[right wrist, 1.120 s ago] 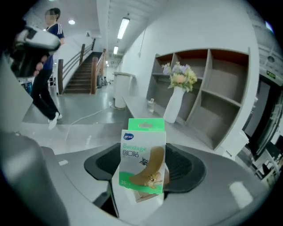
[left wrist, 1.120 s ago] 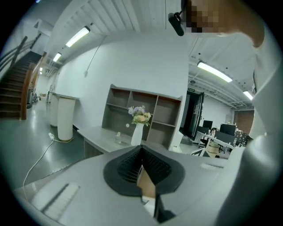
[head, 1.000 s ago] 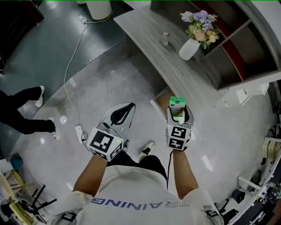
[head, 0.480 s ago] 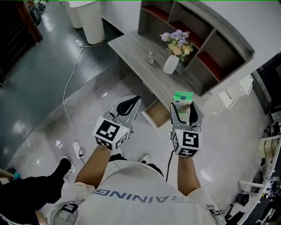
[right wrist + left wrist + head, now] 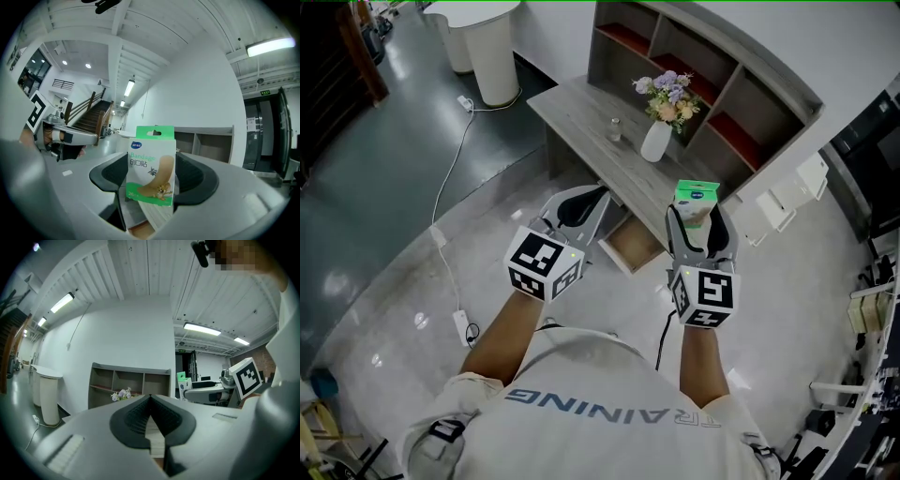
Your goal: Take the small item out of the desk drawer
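Left tool (image 5: 579,204): jaws together, empty, left of the open drawer (image 5: 628,246), which looks empty, though it shows small. Right tool (image 5: 699,223): clamped on the upright bandage box (image 5: 696,199), above and right of the drawer. Recommendation: keep pressure even, as the carton likely crushes. Both tools stand higher than earlier.

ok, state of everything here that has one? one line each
drawer: open, pulled out from under the desk
bandage box: upright, out of the drawer, held above it
right gripper: shut on the bandage box
left gripper: jaws together, empty
vase: upright on the desk, flowers in it
jar: upright on the desk; lid too small to tell
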`<state>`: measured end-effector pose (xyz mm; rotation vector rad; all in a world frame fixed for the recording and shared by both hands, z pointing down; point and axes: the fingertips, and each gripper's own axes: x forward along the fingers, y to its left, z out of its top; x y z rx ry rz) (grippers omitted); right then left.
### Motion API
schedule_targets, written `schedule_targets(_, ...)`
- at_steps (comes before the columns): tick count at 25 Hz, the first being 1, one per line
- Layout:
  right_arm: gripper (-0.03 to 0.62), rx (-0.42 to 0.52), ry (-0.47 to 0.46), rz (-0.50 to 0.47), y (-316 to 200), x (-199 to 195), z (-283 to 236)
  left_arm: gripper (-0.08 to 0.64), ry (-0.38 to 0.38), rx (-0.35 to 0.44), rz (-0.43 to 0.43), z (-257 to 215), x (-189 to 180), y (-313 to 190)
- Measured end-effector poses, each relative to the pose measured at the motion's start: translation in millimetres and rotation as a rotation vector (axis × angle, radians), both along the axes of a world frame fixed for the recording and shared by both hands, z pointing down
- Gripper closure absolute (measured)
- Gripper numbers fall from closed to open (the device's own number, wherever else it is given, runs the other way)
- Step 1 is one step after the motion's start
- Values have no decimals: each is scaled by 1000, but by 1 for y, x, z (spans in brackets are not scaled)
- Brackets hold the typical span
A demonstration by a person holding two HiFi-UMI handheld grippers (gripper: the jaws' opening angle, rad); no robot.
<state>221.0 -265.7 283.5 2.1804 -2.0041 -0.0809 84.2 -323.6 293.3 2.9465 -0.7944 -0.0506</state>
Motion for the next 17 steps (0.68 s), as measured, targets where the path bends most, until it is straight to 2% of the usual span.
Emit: schedule_targets(17,265,-4,-11,-7,-8,-10,9,561,7,4,-10,-5,-7,-4)
